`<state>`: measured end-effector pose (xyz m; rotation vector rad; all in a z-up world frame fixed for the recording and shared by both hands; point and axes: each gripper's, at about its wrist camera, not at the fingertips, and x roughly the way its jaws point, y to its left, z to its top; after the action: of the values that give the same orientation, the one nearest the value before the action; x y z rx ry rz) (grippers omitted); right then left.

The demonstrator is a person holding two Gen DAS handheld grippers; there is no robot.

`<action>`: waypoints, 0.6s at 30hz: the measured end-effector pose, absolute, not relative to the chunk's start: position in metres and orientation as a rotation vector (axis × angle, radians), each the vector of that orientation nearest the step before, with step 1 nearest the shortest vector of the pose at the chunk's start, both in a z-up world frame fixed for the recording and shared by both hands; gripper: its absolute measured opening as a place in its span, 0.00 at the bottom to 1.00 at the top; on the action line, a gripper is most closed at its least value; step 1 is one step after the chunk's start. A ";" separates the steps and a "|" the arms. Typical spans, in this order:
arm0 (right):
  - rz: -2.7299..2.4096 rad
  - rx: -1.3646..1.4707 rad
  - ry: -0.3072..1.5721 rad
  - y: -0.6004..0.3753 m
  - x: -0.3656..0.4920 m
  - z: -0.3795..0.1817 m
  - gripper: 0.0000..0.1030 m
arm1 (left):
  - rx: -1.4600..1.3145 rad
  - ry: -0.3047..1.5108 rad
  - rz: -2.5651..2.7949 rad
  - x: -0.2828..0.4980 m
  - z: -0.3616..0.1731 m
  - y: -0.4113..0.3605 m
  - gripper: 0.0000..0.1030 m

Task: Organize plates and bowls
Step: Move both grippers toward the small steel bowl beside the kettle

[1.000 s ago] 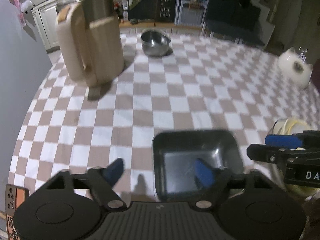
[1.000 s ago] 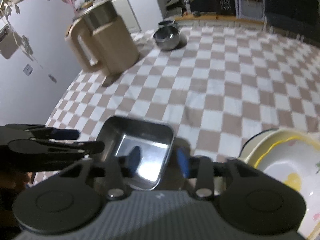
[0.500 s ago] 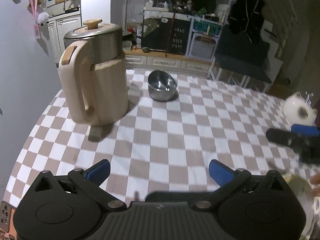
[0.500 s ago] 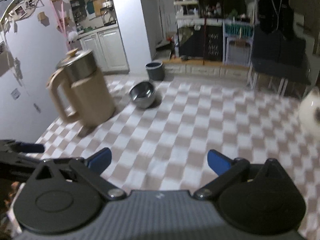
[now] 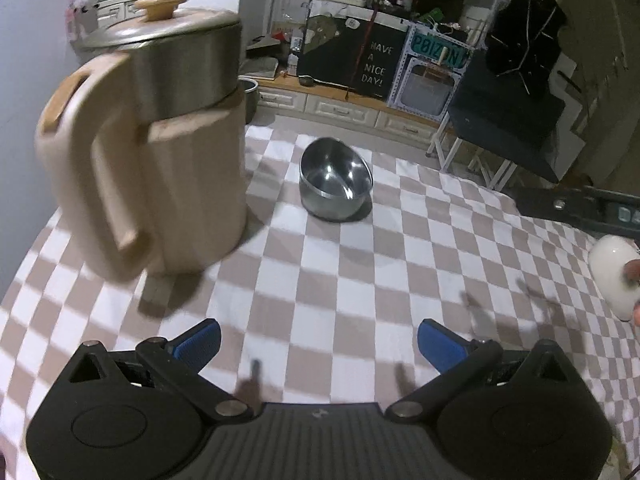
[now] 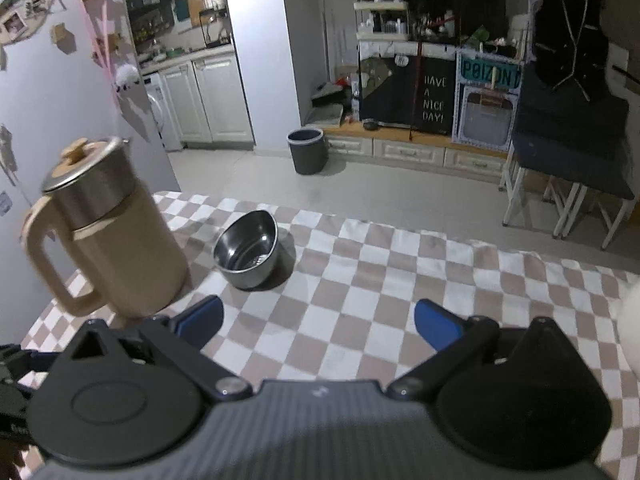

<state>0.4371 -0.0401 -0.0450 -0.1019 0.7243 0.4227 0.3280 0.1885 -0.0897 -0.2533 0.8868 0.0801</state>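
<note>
Here, the left gripper is seen with blue fingers spread wide, nothing held; likewise the right gripper, fingers apart and empty. Checkered table is seen between them. The steel bowl is placed upper centre on the table, just beside the beige jug at upper left. A white rounded object is cut off at the right edge.
</note>
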 end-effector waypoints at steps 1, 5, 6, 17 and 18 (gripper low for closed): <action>0.430 -0.095 0.736 -0.038 0.446 -0.046 0.93 | -0.246 0.876 0.077 0.335 -0.089 0.191 0.98; 0.446 -0.037 0.784 -0.026 0.479 -0.057 0.75 | -0.281 0.868 0.067 0.361 -0.091 0.206 0.82; 0.445 -0.018 0.800 -0.023 0.488 -0.060 0.73 | -0.298 0.862 0.065 0.368 -0.092 0.210 0.80; 0.444 0.244 0.924 0.013 0.535 -0.122 0.45 | -0.260 0.799 0.046 0.440 -0.102 0.219 0.43; 0.438 0.291 0.935 0.014 0.536 -0.125 0.44 | -0.243 0.795 0.043 0.442 -0.103 0.216 0.43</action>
<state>0.5365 0.0142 -0.1253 0.2909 0.9351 0.4379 0.4423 0.2164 -0.1029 -0.2427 0.7950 0.0426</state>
